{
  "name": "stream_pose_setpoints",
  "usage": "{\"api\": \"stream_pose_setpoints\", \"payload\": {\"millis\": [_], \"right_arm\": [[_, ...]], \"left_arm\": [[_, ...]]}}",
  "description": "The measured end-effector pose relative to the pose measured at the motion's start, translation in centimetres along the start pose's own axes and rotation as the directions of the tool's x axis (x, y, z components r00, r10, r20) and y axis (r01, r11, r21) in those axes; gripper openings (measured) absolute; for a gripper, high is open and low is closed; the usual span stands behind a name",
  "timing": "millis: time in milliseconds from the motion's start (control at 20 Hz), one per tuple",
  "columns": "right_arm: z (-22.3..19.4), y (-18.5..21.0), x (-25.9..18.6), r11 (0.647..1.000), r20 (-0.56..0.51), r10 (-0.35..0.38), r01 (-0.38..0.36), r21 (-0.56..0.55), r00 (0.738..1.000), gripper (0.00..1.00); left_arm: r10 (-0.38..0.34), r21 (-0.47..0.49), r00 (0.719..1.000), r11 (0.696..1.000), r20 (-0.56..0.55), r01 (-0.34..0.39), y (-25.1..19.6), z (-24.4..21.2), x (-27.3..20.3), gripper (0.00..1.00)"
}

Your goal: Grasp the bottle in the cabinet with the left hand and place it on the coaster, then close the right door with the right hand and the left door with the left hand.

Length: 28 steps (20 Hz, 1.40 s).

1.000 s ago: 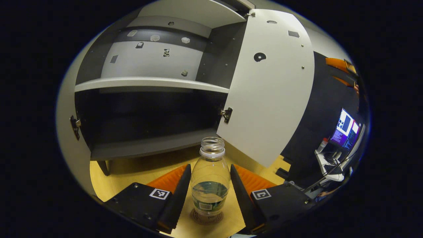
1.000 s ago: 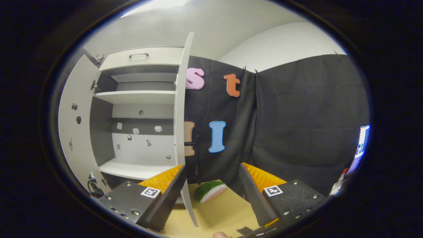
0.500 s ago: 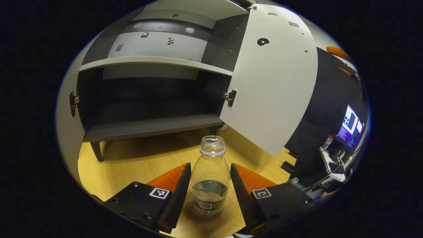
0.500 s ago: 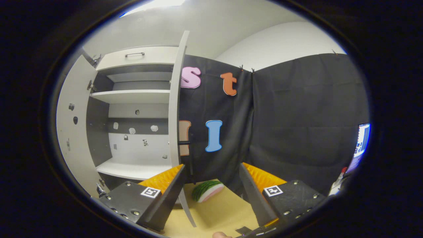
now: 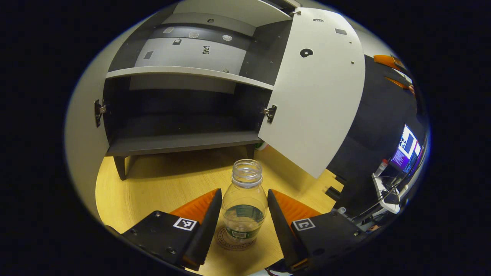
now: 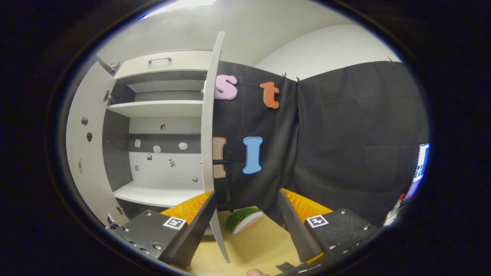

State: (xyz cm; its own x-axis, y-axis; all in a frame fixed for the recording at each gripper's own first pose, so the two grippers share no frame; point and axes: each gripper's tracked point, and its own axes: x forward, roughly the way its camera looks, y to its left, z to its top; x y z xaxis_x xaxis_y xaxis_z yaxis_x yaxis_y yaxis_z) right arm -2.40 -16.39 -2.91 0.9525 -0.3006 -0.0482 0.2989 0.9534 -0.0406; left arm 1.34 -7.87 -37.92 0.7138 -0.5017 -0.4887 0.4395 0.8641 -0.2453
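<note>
Both cabinet doors stood open; we saw the bottle [image 5: 244, 209] upright on the coaster [image 5: 234, 238], between the left gripper [image 5: 244, 224]'s spread fingers, apart from them. Our right gripper [image 6: 245, 226] was wide, empty

In my left gripper view the bottle [image 5: 244, 209] covers the middle of the coaster [image 5: 234, 241], so I cannot tell whether my fingers touch its sides. The lower cabinet shelf [image 5: 180, 115] is too dark to read. At right, the screen [image 5: 406, 147] is cut by the edge.

In my right gripper view the right door [image 6: 210, 126] hides part of the striped thing [image 6: 244, 220].
</note>
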Motion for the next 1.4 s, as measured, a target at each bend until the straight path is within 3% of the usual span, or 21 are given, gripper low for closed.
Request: {"api": "stream_pose_setpoints", "payload": {"millis": [650,950,1200,1400], "right_arm": [[-0.7,-0.4,0.0,1.000,-0.013,0.000,0.000,0.003,1.000,0.97],[-1.0,-0.6,-0.2,1.000,-0.018,-0.001,0.001,0.006,1.000,0.98],[-1.0,-0.6,-0.3,1.000,-0.016,0.001,-0.001,0.006,1.000,0.97],[-0.6,-0.9,0.0,1.000,-0.003,-0.004,0.004,0.003,1.000,0.98]], "left_arm": [[0.006,0.119,0.998,0.993,-0.065,0.002,-2.1,-1.2,-1.0,0.79],[0.020,0.119,0.998,0.993,-0.057,-0.013,-2.6,-0.9,-1.0,0.94],[0.017,0.084,0.999,0.996,-0.028,-0.014,-3.0,0.8,-1.7,0.94],[-0.008,0.083,0.997,0.997,0.076,0.002,-4.4,5.9,-3.3,0.94]]}}
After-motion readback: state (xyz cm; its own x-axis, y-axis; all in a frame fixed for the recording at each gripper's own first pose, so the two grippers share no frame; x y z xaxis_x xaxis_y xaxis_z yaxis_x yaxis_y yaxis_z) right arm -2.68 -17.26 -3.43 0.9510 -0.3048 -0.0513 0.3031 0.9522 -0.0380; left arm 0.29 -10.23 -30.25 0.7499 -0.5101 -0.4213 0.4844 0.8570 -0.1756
